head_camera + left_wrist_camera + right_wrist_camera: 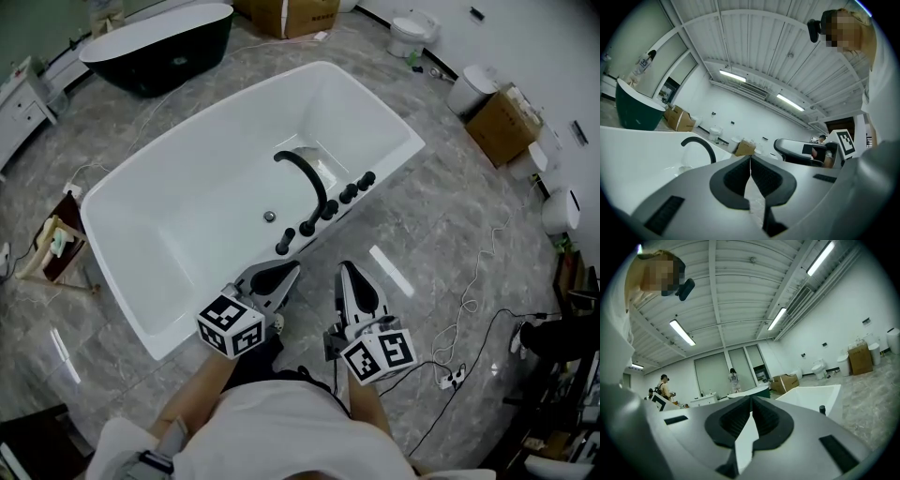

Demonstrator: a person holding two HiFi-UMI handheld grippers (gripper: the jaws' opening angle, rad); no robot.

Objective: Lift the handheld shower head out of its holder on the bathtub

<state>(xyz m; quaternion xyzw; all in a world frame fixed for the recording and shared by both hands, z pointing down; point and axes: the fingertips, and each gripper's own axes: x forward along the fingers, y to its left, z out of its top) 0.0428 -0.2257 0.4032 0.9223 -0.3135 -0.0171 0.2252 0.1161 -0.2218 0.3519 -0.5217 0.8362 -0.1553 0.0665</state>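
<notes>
A white bathtub [141, 309] fills the middle of the head view. On its near rim stand a black arched spout [305, 169] and a row of black fittings [330, 208]. The tallest one, at the row's left end, looks like the handheld shower head [284, 242], upright in its holder. My left gripper [287, 269] is just short of the rim below it, shut and empty. My right gripper [346, 270] is beside it over the floor, also shut and empty. The left gripper view shows the spout [701, 145] beyond the closed jaws [750, 158]. The right gripper [751, 400] faces the tub's corner [815, 397].
A black freestanding tub [159, 47] stands at the back left, with cardboard boxes [503, 122] and toilets [410, 33] along the walls. Cables and a power strip [453, 378] lie on the marble floor at the right. A wooden stand [56, 248] is left of the tub. People [734, 379] stand far off.
</notes>
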